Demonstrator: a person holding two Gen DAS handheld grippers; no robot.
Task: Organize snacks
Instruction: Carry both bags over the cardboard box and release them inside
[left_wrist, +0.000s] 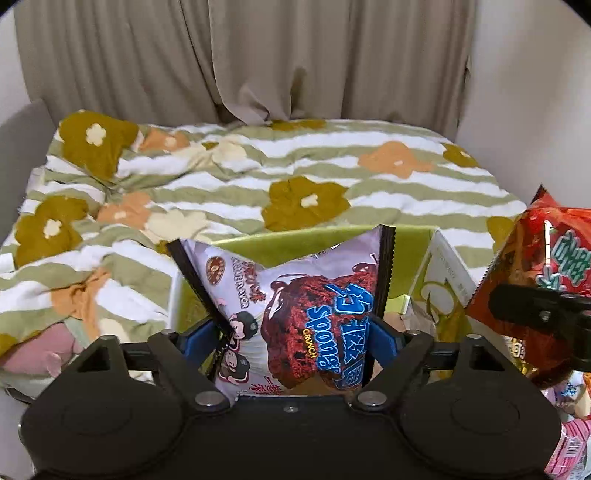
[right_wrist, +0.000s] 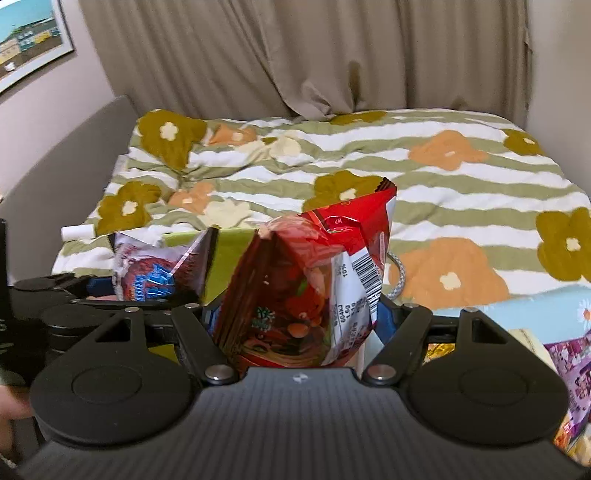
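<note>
My left gripper (left_wrist: 291, 332) holds a white Sponge Crunch bag (left_wrist: 295, 310) upright, its blue pads (left_wrist: 201, 339) touching both sides. The bag hangs over an open green box (left_wrist: 295, 240) with a white flap (left_wrist: 450, 266). In the right wrist view the same bag (right_wrist: 159, 273) shows at the left in front of the box (right_wrist: 229, 258). My right gripper (right_wrist: 299, 317) is shut on a red snack bag (right_wrist: 303, 280), held upright just right of the box. The red bag (left_wrist: 546, 266) appears at the right edge of the left wrist view.
A bed with a green-striped flowered quilt (left_wrist: 258, 177) lies behind the box, beige curtains (left_wrist: 258, 55) beyond it. More snack packs lie at the lower right (right_wrist: 569, 369), (left_wrist: 569, 443). A grey headboard (right_wrist: 74, 147) and a framed picture (right_wrist: 26, 44) are on the left.
</note>
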